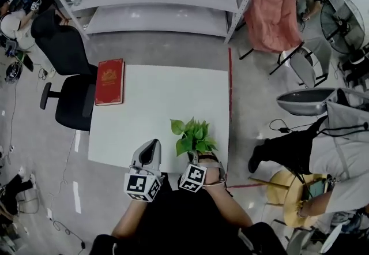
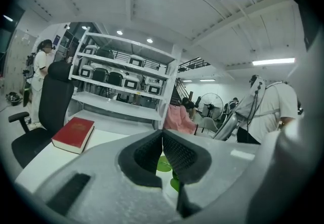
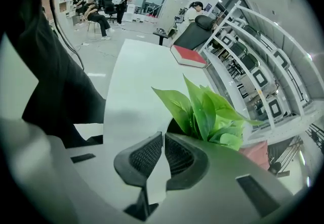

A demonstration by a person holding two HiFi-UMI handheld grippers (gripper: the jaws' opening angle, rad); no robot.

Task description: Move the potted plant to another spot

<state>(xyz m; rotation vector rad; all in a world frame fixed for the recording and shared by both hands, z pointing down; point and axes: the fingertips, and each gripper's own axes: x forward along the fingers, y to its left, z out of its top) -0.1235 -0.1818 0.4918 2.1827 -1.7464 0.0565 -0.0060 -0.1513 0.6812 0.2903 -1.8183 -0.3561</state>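
Both tools sit at the near edge of the white square tabletop point(image 1: 161, 92) in the head view. The left tool point(image 1: 152, 145) lies over that edge. The right tool point(image 1: 199, 161) lies close to the near-right corner, just beside the base of the green broad-leaved potted plant point(image 1: 193, 135). The plant stands upright near that corner, and its leaves hide the pot from above. A red hardcover book point(image 1: 110, 81) lies flat on the far-left corner, and a black office chair point(image 1: 72, 83) stands at the left edge.

In the left gripper view, the left tool point(image 2: 162, 136) has its ribbed black pads pressed together with nothing between them. A few green leaves point(image 2: 163, 163) show past them. The red book point(image 2: 74, 134) lies beyond, before grey metal shelving point(image 2: 126, 91) whose shelves carry rows of dark and white devices.

In the right gripper view, the right tool point(image 3: 163, 136) also has its pads together and grips nothing. The plant's leaves point(image 3: 207, 111) rise just behind one jaw, with a dark sliver of the pot point(image 3: 172, 125) at their base. The tabletop point(image 3: 136, 81) stretches away to the book point(image 3: 188, 56).
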